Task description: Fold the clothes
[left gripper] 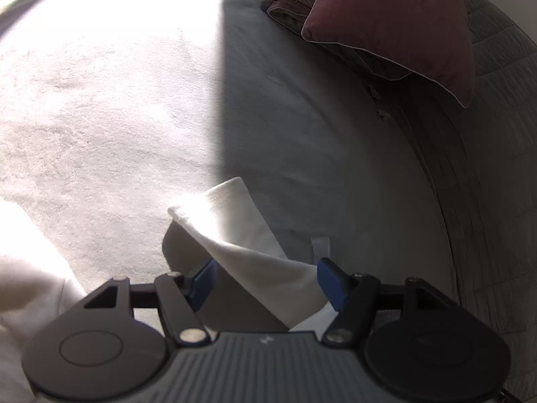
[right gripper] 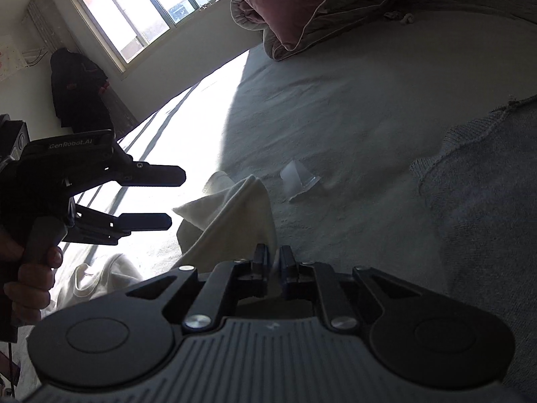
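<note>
1. The right hand-held gripper (right gripper: pixel 275 262) is clamped on a fold of the white garment (right gripper: pixel 231 215), lifting it off the bed (right gripper: pixel 335 117), likely so the cloth hangs free to turn.
2. The left hand-held gripper (right gripper: pixel 167 198) has its fingers apart just beside the raised cloth, seemingly ready to take another edge.
3. A grey knit garment (right gripper: pixel 486 184) lies nearby.

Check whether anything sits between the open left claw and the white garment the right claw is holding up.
Nothing visible blocks it. The left claw is open, and only air and sunlit bed separate it from the white garment pinched in the right claw. The small white scrap on the bed lies beyond the garment, out of that path.
</note>
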Tool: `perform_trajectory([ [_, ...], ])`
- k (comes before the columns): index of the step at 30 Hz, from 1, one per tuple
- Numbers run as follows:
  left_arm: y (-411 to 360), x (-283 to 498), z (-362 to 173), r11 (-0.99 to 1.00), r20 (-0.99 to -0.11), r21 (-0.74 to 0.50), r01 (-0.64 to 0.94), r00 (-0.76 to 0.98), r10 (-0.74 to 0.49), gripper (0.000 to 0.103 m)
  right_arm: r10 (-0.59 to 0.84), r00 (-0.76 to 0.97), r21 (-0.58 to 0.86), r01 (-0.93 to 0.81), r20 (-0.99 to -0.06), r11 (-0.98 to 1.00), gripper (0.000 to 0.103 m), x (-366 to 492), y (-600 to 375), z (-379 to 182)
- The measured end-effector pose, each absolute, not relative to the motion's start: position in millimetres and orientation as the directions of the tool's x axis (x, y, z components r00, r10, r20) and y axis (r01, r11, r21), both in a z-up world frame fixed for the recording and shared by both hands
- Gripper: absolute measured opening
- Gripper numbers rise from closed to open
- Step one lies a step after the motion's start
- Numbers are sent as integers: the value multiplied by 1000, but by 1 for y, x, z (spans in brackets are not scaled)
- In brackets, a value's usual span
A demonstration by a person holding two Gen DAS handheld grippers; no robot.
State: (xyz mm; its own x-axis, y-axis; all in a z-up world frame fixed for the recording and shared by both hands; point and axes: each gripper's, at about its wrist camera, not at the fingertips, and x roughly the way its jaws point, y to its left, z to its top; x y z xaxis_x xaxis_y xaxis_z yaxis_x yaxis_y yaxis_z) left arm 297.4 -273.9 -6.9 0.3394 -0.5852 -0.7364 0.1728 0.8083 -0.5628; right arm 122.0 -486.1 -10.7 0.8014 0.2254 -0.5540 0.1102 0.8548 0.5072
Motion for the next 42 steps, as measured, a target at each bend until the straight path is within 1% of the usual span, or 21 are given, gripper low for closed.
perform_trajectory([
  [2, -275, 301, -16, 816, -746, -563, 127, 347, -569, 67, 242, 813, 534, 97, -529, 840, 14, 117, -492, -9],
  [4, -274, 299, -19, 831, -742, -548, 92, 405, -534, 61, 243, 831, 556, 92, -499, 826, 18, 111, -497, -6],
  [5, -275, 298, -20, 837, -739, -539, 90, 427, -522, 44, 243, 840, 567, 89, -484, 819, 21, 108, -500, -5],
  [6, -277, 297, -20, 842, -736, -532, 93, 441, -513, 25, 243, 849, 577, 86, -469, 812, 30, 105, -503, -4],
  [7, -279, 296, -19, 845, -726, -525, 104, 462, -509, 20, 243, 857, 587, 83, -454, 805, 39, 102, -506, -2],
  [8, -280, 293, -17, 844, -714, -523, 121, 478, -511, 11, 243, 865, 598, 79, -439, 798, 41, 99, -508, -1],
  [9, -283, 289, -11, 842, -696, -518, 149, 498, -516, 8, 242, 873, 608, 76, -423, 791, 41, 96, -511, 0],
  [12, -294, 277, 10, 827, -639, -503, 252, 536, -552, 8, 239, 896, 638, 62, -375, 767, 41, 87, -520, 4],
  [15, -316, 267, 30, 801, -582, -478, 359, 554, -595, 8, 245, 920, 688, 36, -306, 725, 43, 78, -531, 7],
  [20, -350, 235, 60, 708, -497, -453, 541, 506, -705, 8, 243, 949, 791, 11, -202, 612, 45, 61, -559, 12],
  [24, -380, 208, 71, 630, -464, -451, 633, 437, -771, 8, 213, 963, 846, 28, -166, 532, 45, 44, -582, 15],
  [29, -401, 178, 70, 566, -447, -422, 708, 381, -809, 8, 197, 973, 917, 28, -116, 397, 46, 22, -611, 14],
  [33, -410, 152, 72, 520, -419, -408, 750, 353, -837, 8, 241, 970, 962, -33, -34, 270, 54, 14, -626, 6],
  [34, -412, 149, 72, 514, -416, -398, 760, 350, -840, 8, 251, 968, 969, -45, -17, 242, 54, 11, -630, 4],
  [35, -414, 145, 72, 507, -413, -389, 769, 347, -842, 8, 256, 967, 973, -52, -8, 226, 54, 9, -632, 2],
  [38, -416, 128, 69, 480, -406, -364, 798, 328, -853, 8, 224, 973, 955, -23, -46, 296, 54, 0, -633, 9],
  [42, -421, 115, 50, 417, -430, -350, 839, 251, -867, 8, 177, 980, 923, 19, -95, 385, 54, -12, -633, 18],
])
